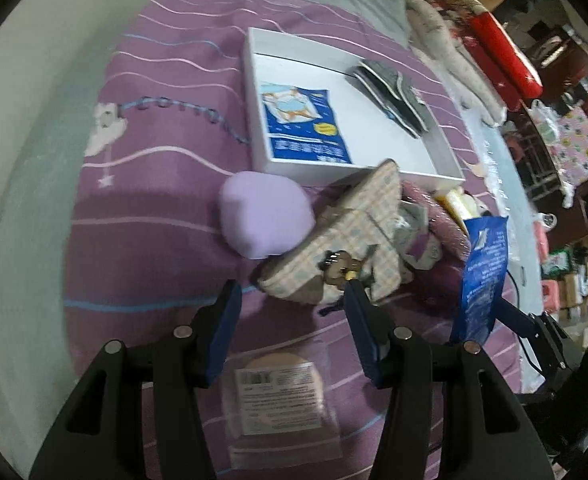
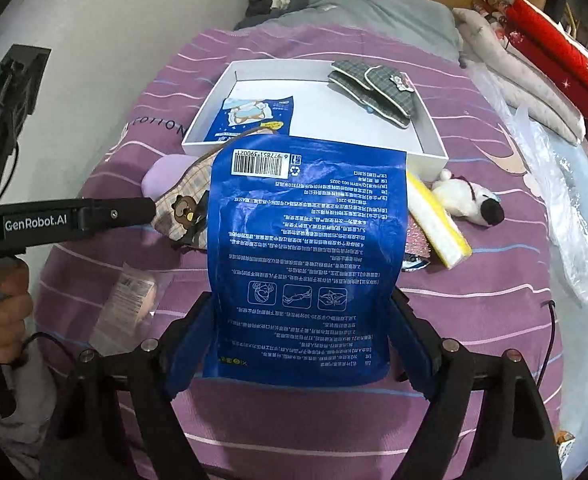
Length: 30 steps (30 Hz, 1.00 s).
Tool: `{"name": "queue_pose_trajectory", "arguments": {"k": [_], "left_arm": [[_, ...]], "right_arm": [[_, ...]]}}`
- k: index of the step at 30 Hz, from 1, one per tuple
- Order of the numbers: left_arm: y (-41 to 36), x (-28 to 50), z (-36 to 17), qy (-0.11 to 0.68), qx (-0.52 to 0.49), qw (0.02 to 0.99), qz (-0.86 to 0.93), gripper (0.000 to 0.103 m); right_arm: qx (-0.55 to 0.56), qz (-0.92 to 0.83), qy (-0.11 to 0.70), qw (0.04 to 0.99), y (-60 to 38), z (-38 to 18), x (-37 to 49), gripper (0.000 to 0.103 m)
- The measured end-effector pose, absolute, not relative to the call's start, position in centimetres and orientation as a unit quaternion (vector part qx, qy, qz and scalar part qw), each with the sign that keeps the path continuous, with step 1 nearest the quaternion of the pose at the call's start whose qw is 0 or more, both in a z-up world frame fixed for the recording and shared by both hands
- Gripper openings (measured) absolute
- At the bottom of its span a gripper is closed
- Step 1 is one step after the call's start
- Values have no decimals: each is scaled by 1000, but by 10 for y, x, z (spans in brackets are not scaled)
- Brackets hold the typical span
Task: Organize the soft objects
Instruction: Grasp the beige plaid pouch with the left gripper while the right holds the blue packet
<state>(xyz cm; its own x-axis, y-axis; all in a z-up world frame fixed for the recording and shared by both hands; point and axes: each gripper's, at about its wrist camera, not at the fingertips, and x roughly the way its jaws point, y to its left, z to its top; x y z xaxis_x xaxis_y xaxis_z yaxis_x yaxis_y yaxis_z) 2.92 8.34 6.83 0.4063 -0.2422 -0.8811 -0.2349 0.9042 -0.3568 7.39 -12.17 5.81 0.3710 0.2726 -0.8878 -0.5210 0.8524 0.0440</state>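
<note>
My right gripper [image 2: 302, 320] is shut on a blue printed packet [image 2: 306, 248] and holds it above the purple bedspread; the packet also shows in the left wrist view [image 1: 482, 276]. My left gripper [image 1: 290, 300] is open and empty, its right fingertip [image 1: 354, 292] touching a checked pouch with a bear charm [image 1: 346, 236]. A white shallow box [image 1: 260, 92] lies beyond, holding another blue packet [image 1: 302, 124] and grey plaid eye masks [image 1: 394, 92]. A lilac soft ball [image 1: 262, 216] sits left of the pouch.
A sealed clear packet with a round pad [image 1: 278, 396] lies under my left gripper. A white plush dog [image 2: 470, 200], a yellow-white sponge [image 2: 438, 224] and a glittery pink item [image 2: 416, 240] lie right of the box. Grey pillow [image 2: 374, 16] and red bundle [image 2: 554, 52] lie beyond.
</note>
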Motion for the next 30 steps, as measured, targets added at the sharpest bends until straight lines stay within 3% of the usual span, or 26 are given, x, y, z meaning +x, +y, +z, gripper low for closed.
{"name": "queue_pose_trajectory", "arguments": {"k": [2,9,16,30], "left_arm": [[80,32,64,542,-218,811,-7,61],[72,48,37,541,-227,810,-20,60],[60,47,39,537,-177,825,8,45],[59,31,76,494,-151,856,11,36]], "right_arm": [[-119,241,504,821,-124,60,74,83],[-107,238,501,825,-132,64,77,83],[-96,238,505,824,-136,64,80,83],[-78,231,495,834,-150,85,108,83]]}}
